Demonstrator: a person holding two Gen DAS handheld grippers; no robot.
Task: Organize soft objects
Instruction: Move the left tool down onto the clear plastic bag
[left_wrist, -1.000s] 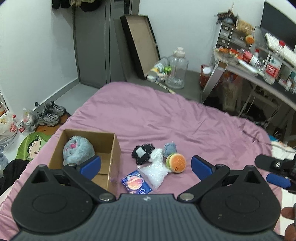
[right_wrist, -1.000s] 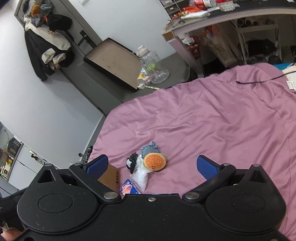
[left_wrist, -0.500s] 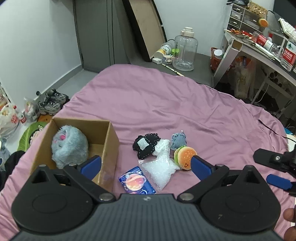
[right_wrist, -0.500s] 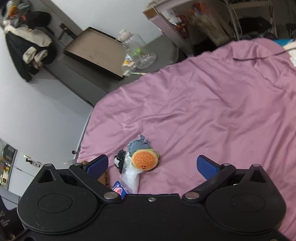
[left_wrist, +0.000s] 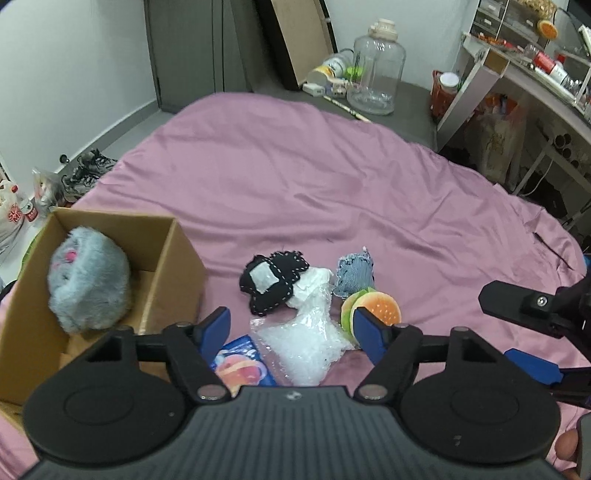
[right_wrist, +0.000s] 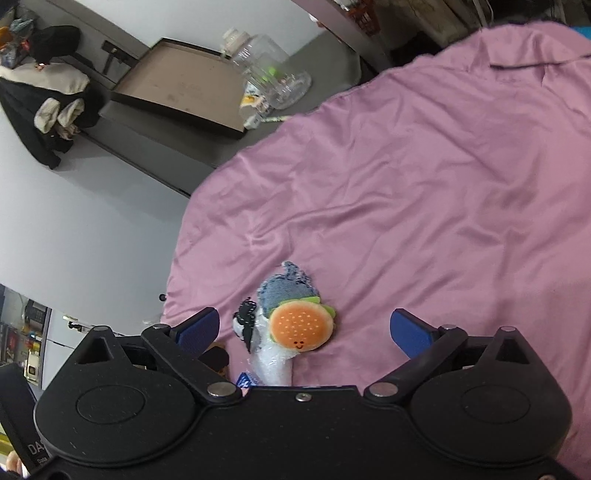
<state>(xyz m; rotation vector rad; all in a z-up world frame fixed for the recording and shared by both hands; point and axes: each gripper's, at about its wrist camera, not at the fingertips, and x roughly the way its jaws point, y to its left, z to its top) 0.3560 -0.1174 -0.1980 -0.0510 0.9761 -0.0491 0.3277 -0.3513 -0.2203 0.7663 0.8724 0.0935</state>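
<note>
On the pink bedspread (left_wrist: 332, 184) lies a small pile: a black stitched plush (left_wrist: 271, 284), a clear plastic bag (left_wrist: 306, 332), a blue denim plush (left_wrist: 354, 273), a burger plush (left_wrist: 380, 310) and a blue space-print packet (left_wrist: 240, 363). A cardboard box (left_wrist: 177, 266) at the left holds a grey furry plush (left_wrist: 88, 284). My left gripper (left_wrist: 291, 328) is open and empty, just over the plastic bag. My right gripper (right_wrist: 303, 328) is open and empty, with the burger plush (right_wrist: 301, 328) between its fingers' line. The right gripper also shows at the right edge of the left wrist view (left_wrist: 532, 332).
Beyond the bed's far edge stand a large clear jar (left_wrist: 376, 70), a leaning board (left_wrist: 299, 37) and a cluttered desk (left_wrist: 535, 74). Shoes and bags (left_wrist: 85, 173) lie on the floor to the left. Wide bedspread lies behind and right of the pile.
Both grippers have moved forward and down toward the pile, which now looks larger and closer. The left gripper's jaws have narrowed a little. Nothing has been picked up.
</note>
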